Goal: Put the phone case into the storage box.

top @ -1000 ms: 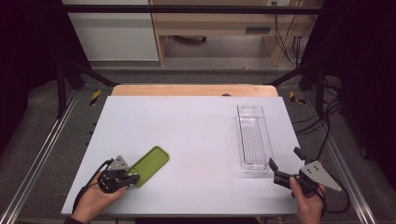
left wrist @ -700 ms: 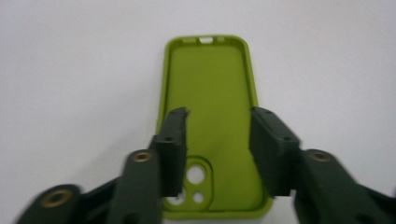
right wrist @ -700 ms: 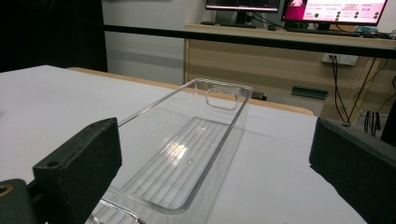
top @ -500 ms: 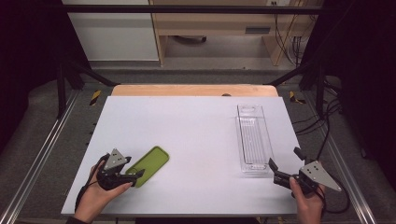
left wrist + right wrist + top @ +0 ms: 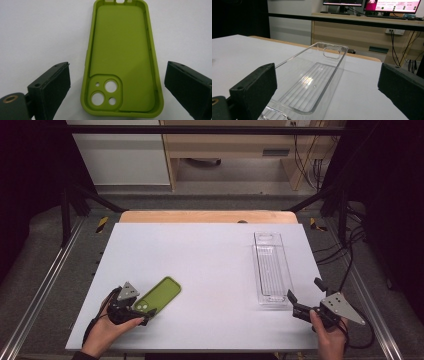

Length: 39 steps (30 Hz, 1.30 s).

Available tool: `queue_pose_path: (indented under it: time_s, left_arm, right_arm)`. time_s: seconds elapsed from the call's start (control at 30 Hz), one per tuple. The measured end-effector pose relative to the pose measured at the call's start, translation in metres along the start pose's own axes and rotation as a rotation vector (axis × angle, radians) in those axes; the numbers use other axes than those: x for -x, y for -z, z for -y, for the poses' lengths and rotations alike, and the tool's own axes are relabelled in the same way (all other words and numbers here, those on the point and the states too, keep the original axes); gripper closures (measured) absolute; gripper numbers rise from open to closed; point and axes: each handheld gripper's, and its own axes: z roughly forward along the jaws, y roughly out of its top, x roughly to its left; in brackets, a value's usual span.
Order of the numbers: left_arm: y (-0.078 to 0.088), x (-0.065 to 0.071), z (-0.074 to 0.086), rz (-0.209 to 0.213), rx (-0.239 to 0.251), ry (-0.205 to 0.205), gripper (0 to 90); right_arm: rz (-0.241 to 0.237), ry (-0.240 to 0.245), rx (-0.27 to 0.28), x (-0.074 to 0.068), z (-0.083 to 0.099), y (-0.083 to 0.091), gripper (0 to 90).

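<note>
One green phone case [image 5: 159, 296], one clear tray [image 5: 272, 269], two tools

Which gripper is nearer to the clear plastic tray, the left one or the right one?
The right. The right gripper sits open just off the near end of the clear plastic tray, while the left gripper is far across the table, open around the green phone case.

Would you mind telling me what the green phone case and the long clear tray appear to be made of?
Green phone case: probably silicone or soft rubbery plastic; matte, even surface with rounded moulded edges. Clear tray: likely hard acrylic-type plastic; transparent, glossy, with ribbed floor and bright reflections.
</note>
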Motion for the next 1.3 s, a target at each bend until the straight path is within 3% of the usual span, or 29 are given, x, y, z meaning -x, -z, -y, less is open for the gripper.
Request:
queue_pose_path:
  time_s: [1.1, 1.3]
  left_arm:
    - [-0.012, 0.002, 0.002, 0.015, -0.053, -0.002, 6.4]
    - [-0.014, 0.004, 0.0, 0.014, -0.063, -0.012, 10.9]
  right_arm:
    - [-0.006, 0.012, 0.0, -0.001, -0.001, 0.0, 2.6]
    - [-0.007, 0.012, -0.002, -0.001, -0.001, 0.0, 2.5]
